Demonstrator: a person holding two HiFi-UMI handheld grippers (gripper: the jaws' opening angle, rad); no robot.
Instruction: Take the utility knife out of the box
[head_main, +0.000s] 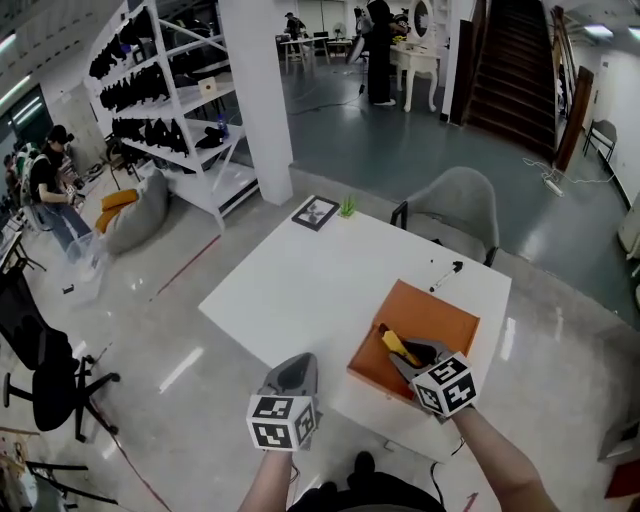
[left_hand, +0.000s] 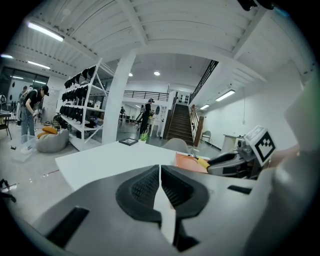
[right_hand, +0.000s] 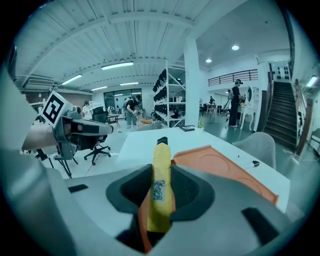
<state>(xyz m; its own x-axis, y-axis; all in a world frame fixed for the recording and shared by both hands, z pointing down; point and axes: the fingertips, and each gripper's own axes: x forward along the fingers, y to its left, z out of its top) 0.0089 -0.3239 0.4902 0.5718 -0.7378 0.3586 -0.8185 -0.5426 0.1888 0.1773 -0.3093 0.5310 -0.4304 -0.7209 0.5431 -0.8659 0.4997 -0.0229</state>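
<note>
My right gripper (head_main: 412, 356) is shut on the yellow utility knife (right_hand: 160, 185), which stands between the jaws with its black tip pointing away. In the head view the knife (head_main: 397, 346) hangs above the orange box (head_main: 422, 322) on the white table (head_main: 320, 280), near the box's front left corner. From the left gripper view the knife (left_hand: 202, 162) shows as a yellow tip ahead of the right gripper (left_hand: 235, 162). My left gripper (head_main: 292, 376) is shut with nothing between its jaws, at the table's front edge, left of the box.
A marker card (head_main: 316, 212) and a small green plant (head_main: 347, 206) sit at the table's far corner. A black pen (head_main: 446, 274) lies behind the box. A grey chair (head_main: 455, 205) stands beyond the table. White shelving (head_main: 170, 110) and a pillar (head_main: 262, 95) stand at the left.
</note>
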